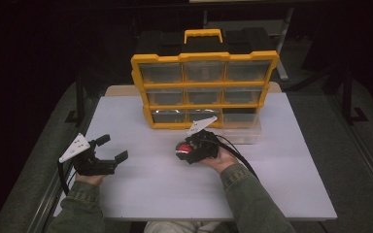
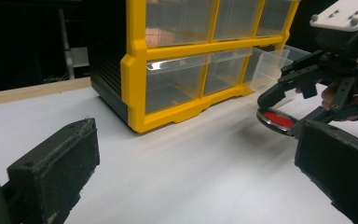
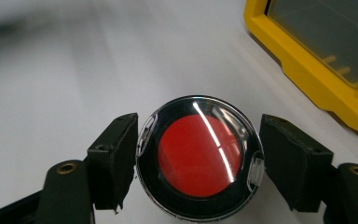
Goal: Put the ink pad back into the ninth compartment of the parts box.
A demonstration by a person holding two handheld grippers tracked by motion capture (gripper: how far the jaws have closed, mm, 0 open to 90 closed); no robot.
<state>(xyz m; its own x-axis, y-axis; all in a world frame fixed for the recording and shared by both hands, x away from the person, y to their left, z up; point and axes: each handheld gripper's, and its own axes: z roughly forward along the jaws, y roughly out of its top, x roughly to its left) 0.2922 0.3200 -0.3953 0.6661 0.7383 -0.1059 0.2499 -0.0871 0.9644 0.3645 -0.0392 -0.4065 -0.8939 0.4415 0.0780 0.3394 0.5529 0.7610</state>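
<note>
A round disc point(image 3: 199, 156) with a red centre, a black ring and a clear cover sits between the two black pads point(image 3: 114, 154) of my right gripper point(image 3: 200, 161), which is shut on its rim. In the high view this gripper point(image 1: 184, 150) holds the disc point(image 1: 185, 147) just above the white table, in front of the yellow organiser. The left gripper view shows the disc point(image 2: 276, 120) lying flat in the right gripper point(image 2: 282, 112). My left gripper point(image 1: 113, 147) rests at the table's left with its jaws wide apart and nothing between them point(image 2: 200, 177).
A yellow organiser point(image 1: 204, 87) with several clear drawers stands upright at the back of the white table point(image 1: 141, 189). One clear drawer point(image 1: 240, 132) is pulled out at its bottom right, right of my right hand. A wooden strip edges the table behind the organiser.
</note>
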